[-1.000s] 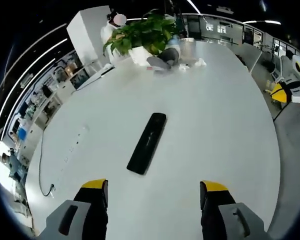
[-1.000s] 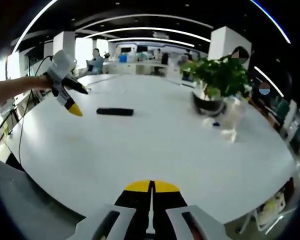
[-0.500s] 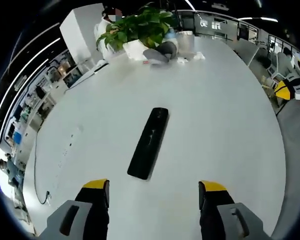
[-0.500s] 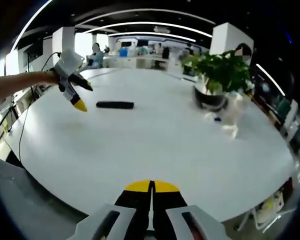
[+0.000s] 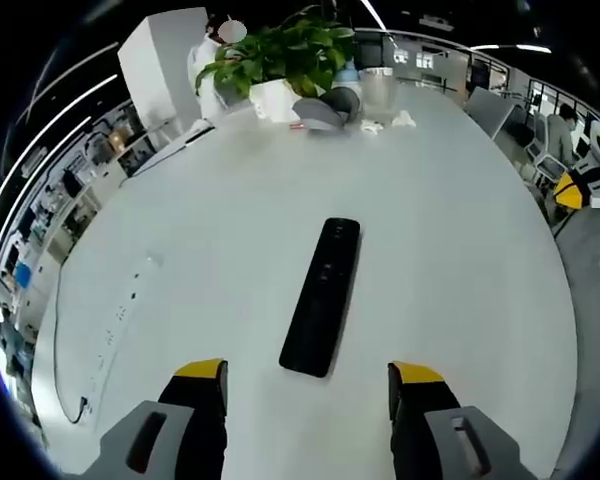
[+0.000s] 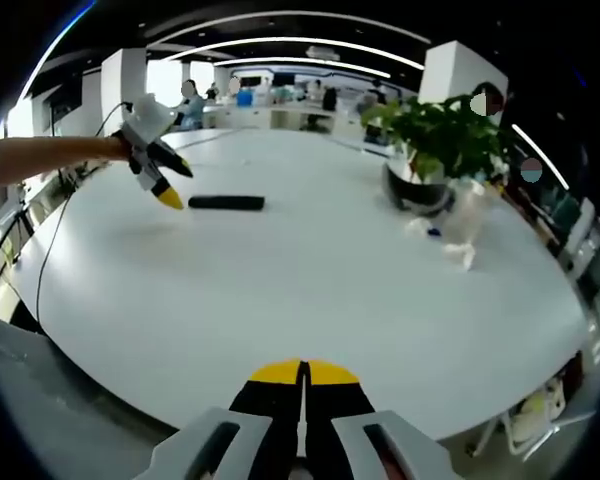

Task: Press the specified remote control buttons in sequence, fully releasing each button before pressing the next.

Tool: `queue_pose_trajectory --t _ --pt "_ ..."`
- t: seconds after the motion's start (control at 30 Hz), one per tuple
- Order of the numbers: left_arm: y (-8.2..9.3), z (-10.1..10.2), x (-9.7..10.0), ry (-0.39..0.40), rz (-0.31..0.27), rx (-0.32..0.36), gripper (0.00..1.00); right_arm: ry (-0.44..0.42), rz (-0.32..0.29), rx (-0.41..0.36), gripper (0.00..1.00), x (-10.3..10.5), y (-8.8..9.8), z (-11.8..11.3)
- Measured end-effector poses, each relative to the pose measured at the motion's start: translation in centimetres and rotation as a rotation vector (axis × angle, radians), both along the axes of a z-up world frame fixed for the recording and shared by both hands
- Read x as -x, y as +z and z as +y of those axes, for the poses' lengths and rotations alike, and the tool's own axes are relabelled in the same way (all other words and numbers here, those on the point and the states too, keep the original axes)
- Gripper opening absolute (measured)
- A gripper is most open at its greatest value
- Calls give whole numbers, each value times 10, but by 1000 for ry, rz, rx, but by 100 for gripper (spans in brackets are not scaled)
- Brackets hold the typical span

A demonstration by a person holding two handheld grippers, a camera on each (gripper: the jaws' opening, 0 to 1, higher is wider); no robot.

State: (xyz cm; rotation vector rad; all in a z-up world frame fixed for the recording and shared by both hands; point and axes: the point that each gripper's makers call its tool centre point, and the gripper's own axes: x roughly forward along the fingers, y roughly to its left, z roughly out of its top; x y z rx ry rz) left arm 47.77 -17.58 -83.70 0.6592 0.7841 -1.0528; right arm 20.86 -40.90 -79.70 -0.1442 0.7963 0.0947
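A long black remote [image 5: 322,296] lies flat on the white table [image 5: 450,230]. In the left gripper view its near end sits just ahead of my left gripper [image 5: 308,385], whose yellow-tipped jaws stand wide open and empty. The right gripper view has the same remote [image 6: 226,202] far off at the left, with my left gripper [image 6: 160,175] hovering just left of it, held on an outstretched arm. My right gripper [image 6: 302,372] is shut on nothing above the table's near edge [image 6: 310,300]. It also appears at the right edge of the left gripper view [image 5: 580,185].
A potted plant [image 5: 280,60] [image 6: 435,150] stands at one end of the table, with a grey object [image 5: 320,110], a clear cup [image 5: 377,85] and crumpled white bits [image 6: 460,240] near it. A white power strip [image 5: 125,300] with its cable lies left of the remote.
My left gripper has moved in toward the remote, which now sits closer and more centred ahead of its open jaws. The right gripper stays shut and nearly still.
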Motion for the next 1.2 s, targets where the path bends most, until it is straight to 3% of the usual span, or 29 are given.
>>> queue_pose_trajectory --t 0.23,0.5,0.8,1.0,1.2 --pt "-7 3 -4 4 36 -53 61 -1 13 4 0 1 -2 0" --pt "-14 -11 -8 -37 56 -108 61 5 29 4 0 2 -4 3" --pt "-21 -24 -14 -34 85 -179 60 -7 21 9 0 2 -3 -5" --pt "-25 -26 -9 -11 195 -167 51 -2 23 9 0 3 -4 -6" --pt "-27 -29 -10 -49 183 -180 51 4 31 12 0 4 -5 -5"
